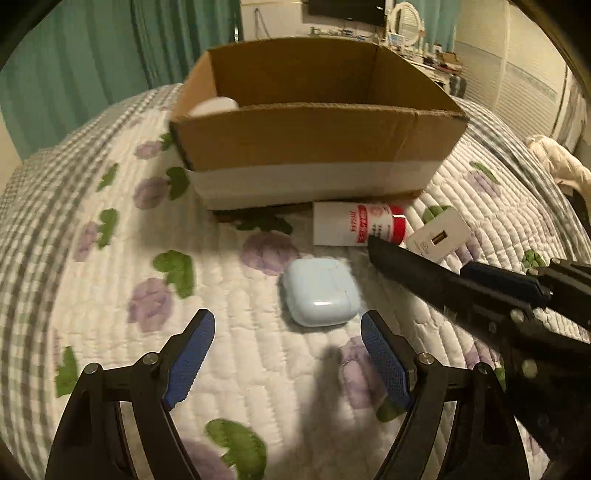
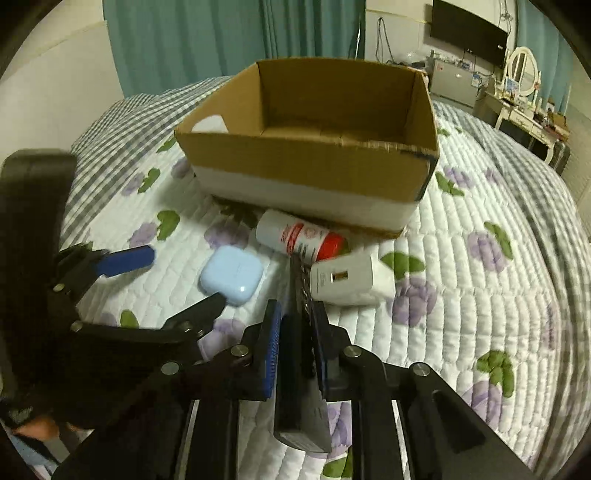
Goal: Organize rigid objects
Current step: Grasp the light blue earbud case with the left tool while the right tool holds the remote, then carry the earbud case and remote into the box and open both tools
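An open cardboard box (image 1: pixel 317 140) (image 2: pixel 314 162) stands on the quilted bed with a white object (image 1: pixel 214 105) (image 2: pixel 209 124) inside at its left. In front of it lie a white bottle with a red cap (image 1: pixel 356 224) (image 2: pixel 299 236), a white charger (image 1: pixel 439 238) (image 2: pixel 351 280) and a light blue earbud case (image 1: pixel 319 295) (image 2: pixel 232 274). My left gripper (image 1: pixel 288 354) (image 2: pixel 177 277) is open, just short of the blue case. My right gripper (image 2: pixel 295 347) is shut on a flat black object (image 1: pixel 402 266) (image 2: pixel 301 369) whose tip reaches the bottle.
The floral quilt (image 1: pixel 147 258) covers the bed. Teal curtains (image 2: pixel 221 40) hang behind. A cream cloth (image 1: pixel 557 166) lies at the bed's right edge. A dresser with a mirror (image 2: pixel 522 74) and a wall TV (image 2: pixel 469 33) stand at the far right.
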`<state>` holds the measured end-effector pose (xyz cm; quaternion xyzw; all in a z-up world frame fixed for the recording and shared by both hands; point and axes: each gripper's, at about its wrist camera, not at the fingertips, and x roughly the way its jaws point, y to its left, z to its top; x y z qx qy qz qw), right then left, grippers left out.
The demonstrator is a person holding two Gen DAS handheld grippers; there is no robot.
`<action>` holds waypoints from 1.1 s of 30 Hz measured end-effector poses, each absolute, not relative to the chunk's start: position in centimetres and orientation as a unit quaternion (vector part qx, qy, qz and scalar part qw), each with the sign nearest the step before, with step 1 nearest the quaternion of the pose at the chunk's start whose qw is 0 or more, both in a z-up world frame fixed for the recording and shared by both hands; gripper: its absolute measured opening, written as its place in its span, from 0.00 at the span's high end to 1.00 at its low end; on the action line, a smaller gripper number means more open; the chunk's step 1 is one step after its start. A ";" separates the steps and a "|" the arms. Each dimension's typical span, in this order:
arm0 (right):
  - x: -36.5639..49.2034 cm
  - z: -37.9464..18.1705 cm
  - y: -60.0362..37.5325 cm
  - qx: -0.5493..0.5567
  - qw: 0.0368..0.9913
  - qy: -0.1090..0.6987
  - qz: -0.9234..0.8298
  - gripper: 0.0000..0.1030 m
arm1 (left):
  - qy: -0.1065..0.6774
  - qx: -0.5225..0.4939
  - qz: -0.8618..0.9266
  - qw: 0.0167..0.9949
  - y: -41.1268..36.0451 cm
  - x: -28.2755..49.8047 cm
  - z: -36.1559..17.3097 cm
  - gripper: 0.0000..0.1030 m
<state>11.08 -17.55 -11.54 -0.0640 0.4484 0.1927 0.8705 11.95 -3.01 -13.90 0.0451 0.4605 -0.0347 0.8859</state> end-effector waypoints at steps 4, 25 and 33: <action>11.1 -11.8 -18.7 -0.040 0.870 0.447 0.204 0.85 | 0.461 0.056 -0.028 0.885 -3.7 13.0 -14.7 0.19; 13.6 -15.2 -17.0 -0.055 0.846 0.493 0.197 0.78 | 0.463 0.021 -0.042 0.885 -2.3 10.8 -14.4 0.50; 12.9 -15.1 -15.7 -0.095 0.854 0.472 0.198 0.80 | 0.453 0.005 -0.036 0.891 -0.7 10.9 -12.4 0.50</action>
